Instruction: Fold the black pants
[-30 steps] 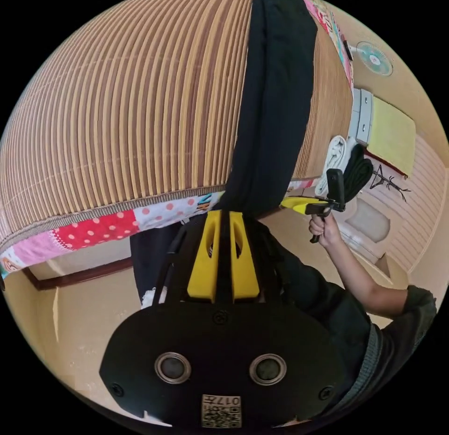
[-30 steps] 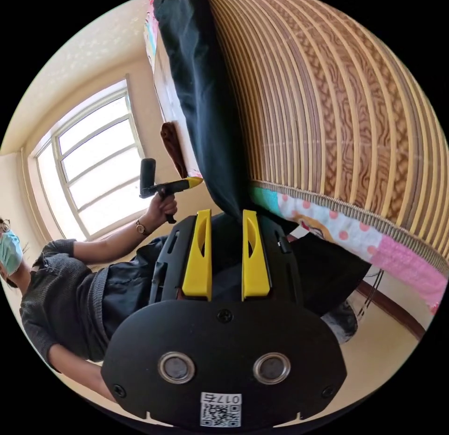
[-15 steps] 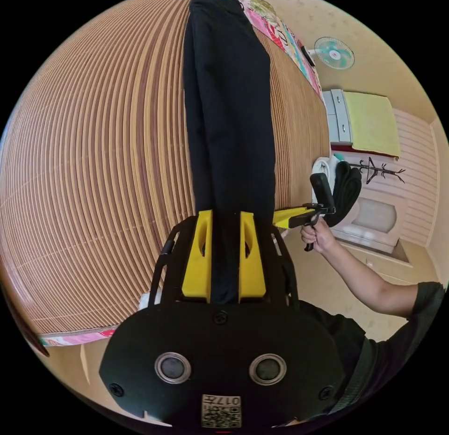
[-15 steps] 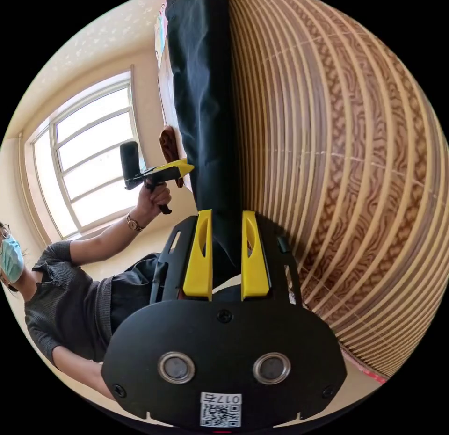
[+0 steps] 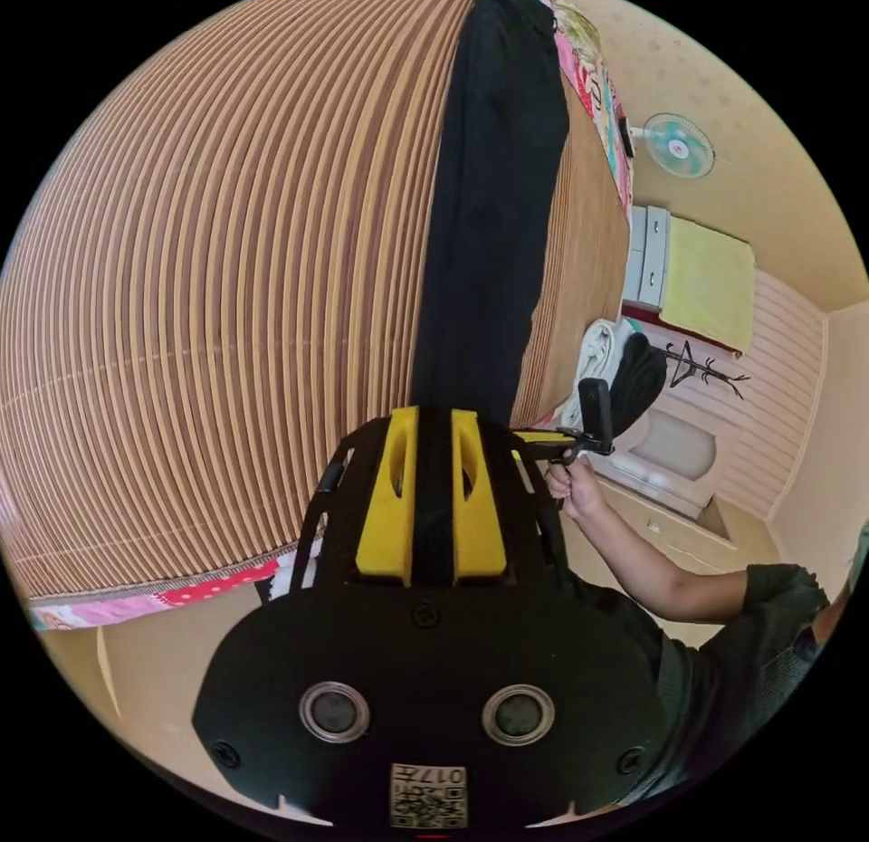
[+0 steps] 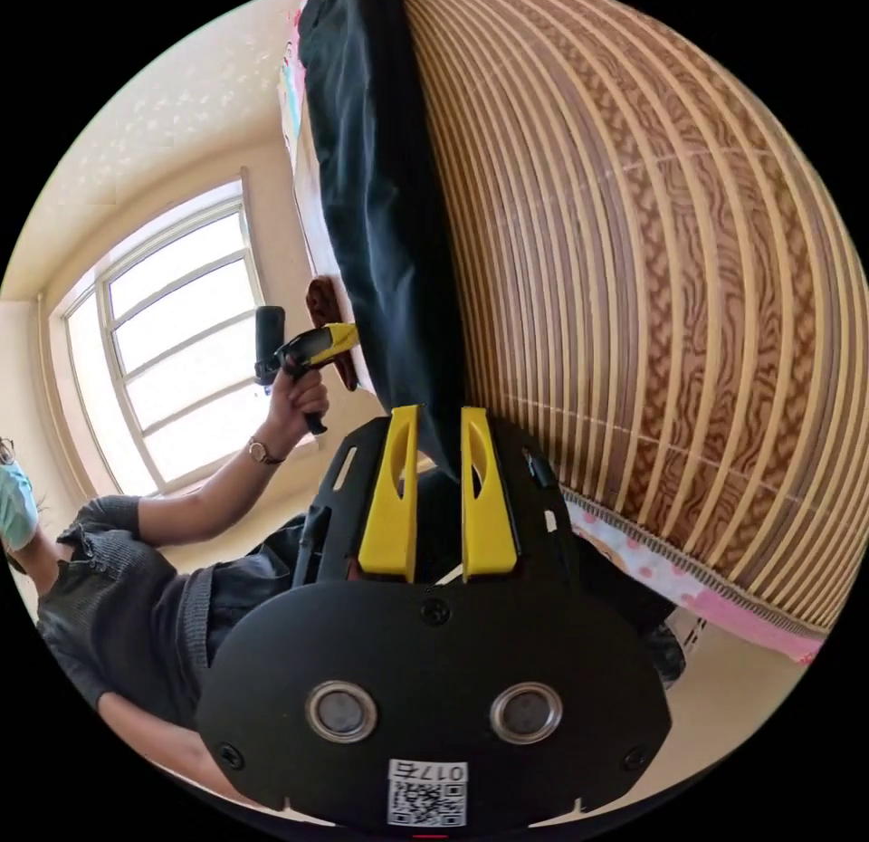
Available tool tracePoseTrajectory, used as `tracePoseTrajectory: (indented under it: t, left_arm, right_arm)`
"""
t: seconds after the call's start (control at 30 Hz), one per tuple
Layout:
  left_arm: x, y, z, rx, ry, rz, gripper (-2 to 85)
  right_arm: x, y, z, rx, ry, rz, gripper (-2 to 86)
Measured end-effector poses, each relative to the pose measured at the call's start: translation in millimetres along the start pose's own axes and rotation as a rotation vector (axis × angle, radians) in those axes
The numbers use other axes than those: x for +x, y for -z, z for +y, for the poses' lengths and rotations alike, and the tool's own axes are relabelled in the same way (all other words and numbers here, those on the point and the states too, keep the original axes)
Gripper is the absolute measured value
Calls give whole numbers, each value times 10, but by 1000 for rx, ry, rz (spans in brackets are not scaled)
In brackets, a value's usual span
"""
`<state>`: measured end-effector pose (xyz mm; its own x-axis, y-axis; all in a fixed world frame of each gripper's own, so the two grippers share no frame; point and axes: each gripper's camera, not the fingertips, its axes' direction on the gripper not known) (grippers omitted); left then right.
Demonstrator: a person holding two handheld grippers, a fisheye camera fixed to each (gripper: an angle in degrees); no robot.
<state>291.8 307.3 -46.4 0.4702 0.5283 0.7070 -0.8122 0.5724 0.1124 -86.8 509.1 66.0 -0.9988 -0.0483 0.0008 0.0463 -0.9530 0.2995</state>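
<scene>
Both grippers, left (image 5: 433, 425) and right (image 6: 438, 421), pinch the black pants (image 5: 493, 199); uneven pulling risks skewing them on the bamboo mat (image 5: 226, 272).

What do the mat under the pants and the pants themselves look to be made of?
Mat: likely bamboo or rattan slats, slightly glossy; narrow parallel tan and brown strips with a mottled grain, cloth-bound edge.
Black pants: soft woven fabric, matte, possibly cotton blend; it drapes, creases and shows no sheen. The left gripper and right gripper pinch it.
</scene>
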Motion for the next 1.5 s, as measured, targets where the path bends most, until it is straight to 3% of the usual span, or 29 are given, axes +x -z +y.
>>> tracePoseTrajectory:
  t: [0.1, 0.27, 0.43, 0.5, 0.63, 0.8, 0.93, 1.17, 1.23, 1.37, 1.5]
  left_arm:
    - [-43, 91, -99, 119, 1, 83, 121]
    - [-86, -26, -459, 170, -23, 221, 156]
    - [63, -376, -752, 21, -74, 248, 127]
    - [237, -408, -674, -24, -162, 202, 84]
    - [502, -160, -312, 16, -290, 153, 55]
    - [1106, 273, 535, 13, -515, 328, 53]
    - [1805, 712, 1227, 114, -654, 305, 53]
    - [3237, 1721, 2343, 324, -1023, 354, 52]
    - [3494, 1922, 2470, 361, -1086, 388, 53]
    - [3768, 2120, 2247, 443, -1016, 359, 56]
    - [3539, 1809, 1302, 403, -801, 273, 55]
  right_arm:
    - [69, 293, -117, 88, 12, -35, 119]
    - [219, 580, -650, 161, 66, -202, 116]
    - [203, 299, -972, -13, 108, -322, 82]
    - [162, 344, -884, 12, 104, -339, 66]
    - [-232, 556, -282, 79, 267, -443, 38]
    - [-1041, 834, 731, 149, 450, -493, 31]
    - [-1995, 1142, 1523, 229, 640, -519, 28]
    - [-3902, 1708, 2505, 278, 1112, -486, 21]
    - [-4226, 1806, 2603, 307, 1144, -446, 20]
    - [-4429, 1987, 2326, 434, 995, -263, 18]
    - [-4090, 1964, 1634, 468, 810, -65, 17]
